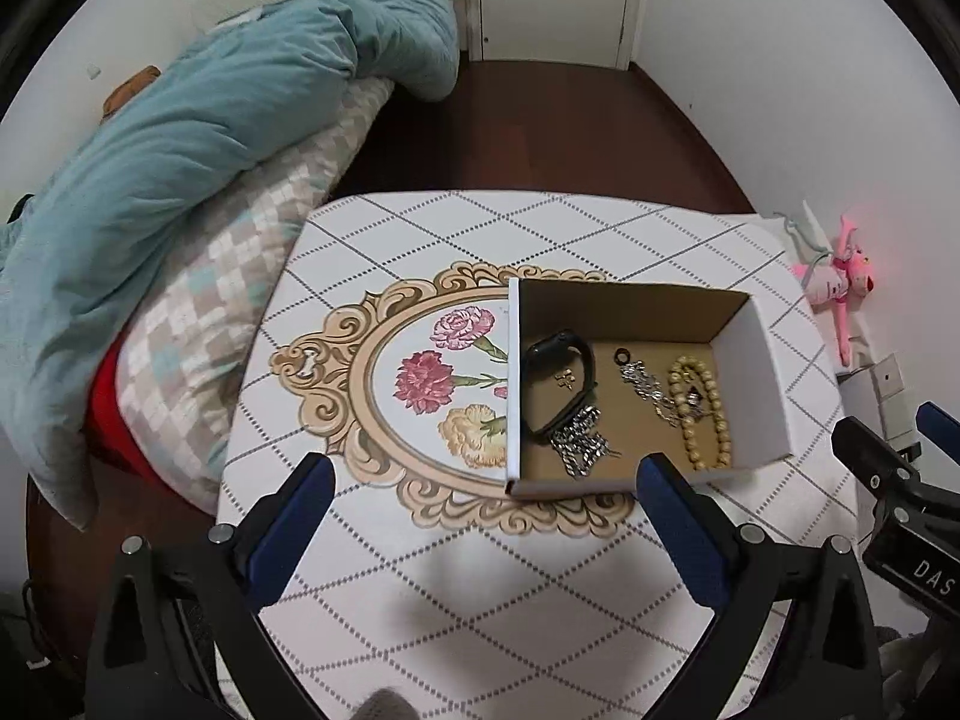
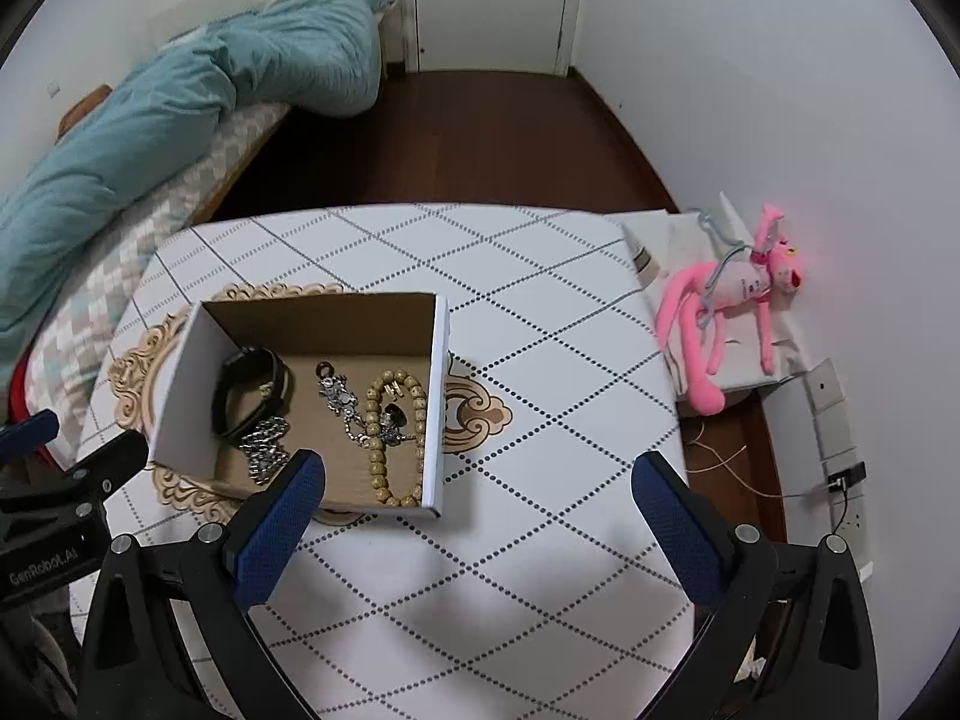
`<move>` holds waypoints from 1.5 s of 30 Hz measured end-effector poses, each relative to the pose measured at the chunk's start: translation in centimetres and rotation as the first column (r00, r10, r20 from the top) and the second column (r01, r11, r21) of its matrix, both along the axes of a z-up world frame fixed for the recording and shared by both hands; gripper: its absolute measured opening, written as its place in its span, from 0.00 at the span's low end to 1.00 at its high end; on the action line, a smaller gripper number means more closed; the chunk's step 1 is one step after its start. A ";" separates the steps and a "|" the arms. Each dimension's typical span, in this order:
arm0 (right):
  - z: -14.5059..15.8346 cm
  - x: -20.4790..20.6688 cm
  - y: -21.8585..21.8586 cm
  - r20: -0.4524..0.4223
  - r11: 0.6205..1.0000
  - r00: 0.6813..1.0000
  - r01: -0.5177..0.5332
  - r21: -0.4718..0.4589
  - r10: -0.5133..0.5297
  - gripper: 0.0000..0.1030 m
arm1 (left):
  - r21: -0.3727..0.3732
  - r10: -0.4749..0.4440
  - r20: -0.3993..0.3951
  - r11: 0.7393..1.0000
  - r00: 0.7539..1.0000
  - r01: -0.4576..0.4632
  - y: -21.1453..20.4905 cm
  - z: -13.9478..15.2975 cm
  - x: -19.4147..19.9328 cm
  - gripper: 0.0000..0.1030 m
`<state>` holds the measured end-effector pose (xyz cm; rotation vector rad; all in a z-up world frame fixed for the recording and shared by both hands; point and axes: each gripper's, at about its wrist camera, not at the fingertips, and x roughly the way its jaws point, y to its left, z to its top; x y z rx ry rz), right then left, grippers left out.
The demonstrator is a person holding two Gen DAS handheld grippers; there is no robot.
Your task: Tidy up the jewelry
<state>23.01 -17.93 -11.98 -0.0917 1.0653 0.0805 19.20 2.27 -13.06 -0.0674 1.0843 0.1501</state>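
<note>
Blue-padded fingers of the left hand-held gripper [image 1: 483, 498] stood spread wide and held nothing, hovering over the near part of the worktop [image 1: 420, 600], a white surface with a dotted diamond pattern and a floral medallion. Just beyond its right finger sat an open cardboard box [image 1: 762, 378], whose long axis ran from the camera toward the far edge. Inside lay a black watch [image 1: 564, 378] curled in a loop at the left, a silver chain [image 1: 579, 444] heaped near the front wall, a second silver chain [image 1: 651, 387] in the middle, and a bead bracelet [image 1: 708, 414] stretched lengthwise along the right wall. A small charm inside the watch loop was too tiny to identify. The right finger hid the box's near right corner.

From the right wrist, the right hand-held gripper [image 2: 477, 495] was likewise spread and empty. The box [image 2: 180, 384] lay to its left, and its left finger covered part of the front wall. A pink plush toy [image 2: 729, 300] lay off the worktop on the right, and a teal duvet [image 2: 150, 126] covered the bed on the left.
</note>
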 end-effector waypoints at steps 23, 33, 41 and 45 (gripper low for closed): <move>16.9 -14.6 -1.2 0.277 0.998 0.961 0.011 0.065 -0.029 1.00 | 0.021 -0.008 0.283 1.000 0.959 0.002 -0.9 15.2 -12.6 1.00; 21.2 -18.9 -1.8 0.350 0.998 0.936 0.014 0.063 -0.036 1.00 | 0.029 -0.018 0.302 1.000 0.953 0.010 -1.4 17.3 -15.4 1.00; 21.6 -19.7 -2.1 0.340 0.998 0.940 0.013 0.053 -0.031 1.00 | 0.031 -0.020 0.291 0.999 0.956 0.011 -1.8 17.1 -15.7 1.00; 21.3 -19.1 -2.1 0.330 0.999 0.943 0.020 0.049 -0.035 1.00 | 0.029 -0.006 0.268 1.000 0.963 -0.002 -1.8 16.6 -15.0 1.00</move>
